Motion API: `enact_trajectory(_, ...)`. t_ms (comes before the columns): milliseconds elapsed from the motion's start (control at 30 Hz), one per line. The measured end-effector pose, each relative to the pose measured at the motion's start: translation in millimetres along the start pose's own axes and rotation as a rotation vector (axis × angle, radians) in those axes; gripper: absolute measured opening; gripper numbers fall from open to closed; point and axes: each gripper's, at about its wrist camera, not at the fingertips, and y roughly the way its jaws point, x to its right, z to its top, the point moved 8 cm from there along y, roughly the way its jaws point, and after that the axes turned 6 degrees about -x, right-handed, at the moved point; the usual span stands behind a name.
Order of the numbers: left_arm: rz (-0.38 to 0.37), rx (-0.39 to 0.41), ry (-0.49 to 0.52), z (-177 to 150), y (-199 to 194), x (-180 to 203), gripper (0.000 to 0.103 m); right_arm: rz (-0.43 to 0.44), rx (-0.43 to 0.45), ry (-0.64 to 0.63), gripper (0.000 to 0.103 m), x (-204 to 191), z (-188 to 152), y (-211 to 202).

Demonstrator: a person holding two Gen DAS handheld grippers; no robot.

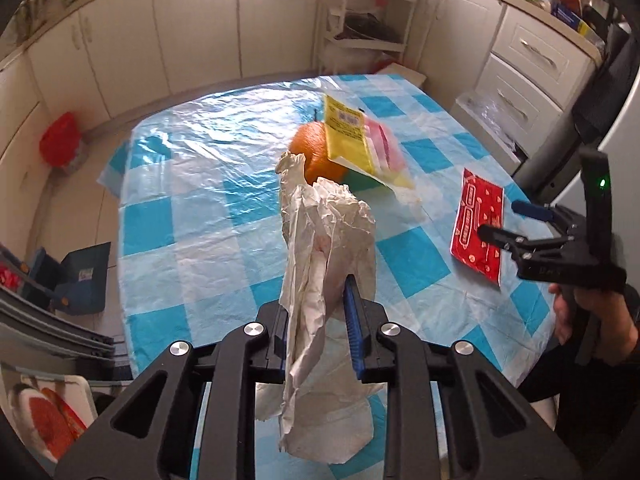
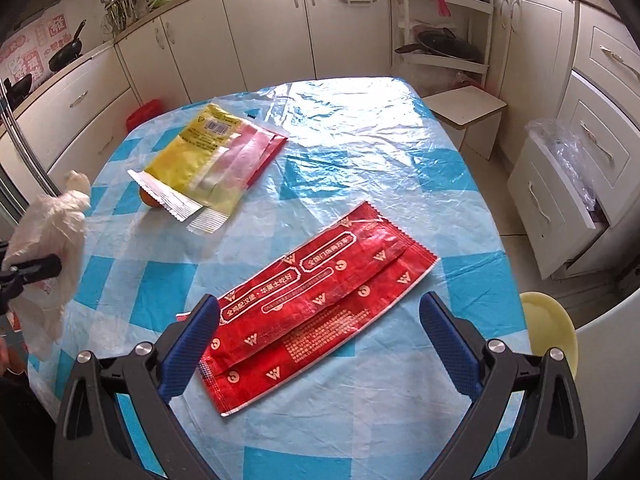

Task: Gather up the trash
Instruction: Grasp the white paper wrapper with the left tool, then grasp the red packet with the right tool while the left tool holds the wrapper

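Observation:
My left gripper [image 1: 318, 312] is shut on a crumpled white paper tissue [image 1: 320, 240] and holds it above the table; the tissue also shows at the left of the right wrist view [image 2: 48, 232]. My right gripper [image 2: 320, 320] is open, its blue fingers either side of the near end of a flat red wrapper [image 2: 316, 296] on the table; it also shows in the left wrist view [image 1: 498, 220], by the wrapper [image 1: 478, 228]. A yellow and pink wrapper [image 2: 212, 156] lies over an orange [image 1: 316, 152].
The table has a blue and white checked cloth [image 2: 360, 152] under clear plastic. A yellow plate [image 2: 552, 332] sits past the table's right edge. Cabinets and a shelf rack [image 2: 444, 28] stand behind. A blue dustpan [image 1: 80, 280] and red bag [image 1: 60, 140] are on the floor.

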Motion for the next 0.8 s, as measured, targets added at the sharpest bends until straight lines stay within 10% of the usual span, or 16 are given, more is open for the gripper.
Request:
enact_trajectory(633,-0.030,0.050,-0.087,-9.4,-23.1,-11.3,0.022,-0.062,-0.056,-0.118,0.091,-31.6,-1.2,23.4)
enact_trajectory(733,-0.032,0.050,-0.088,-8.8,-22.6,-9.7,0.022,-0.022,-0.034,-0.174,0.065,-43.4,-2.8,18.4)
enact_trajectory(800,-0.032,0.046,-0.086,-8.0,-20.9,-8.7,0.022,0.002,-0.030,-0.202,0.024,-50.0,-4.1,13.8)
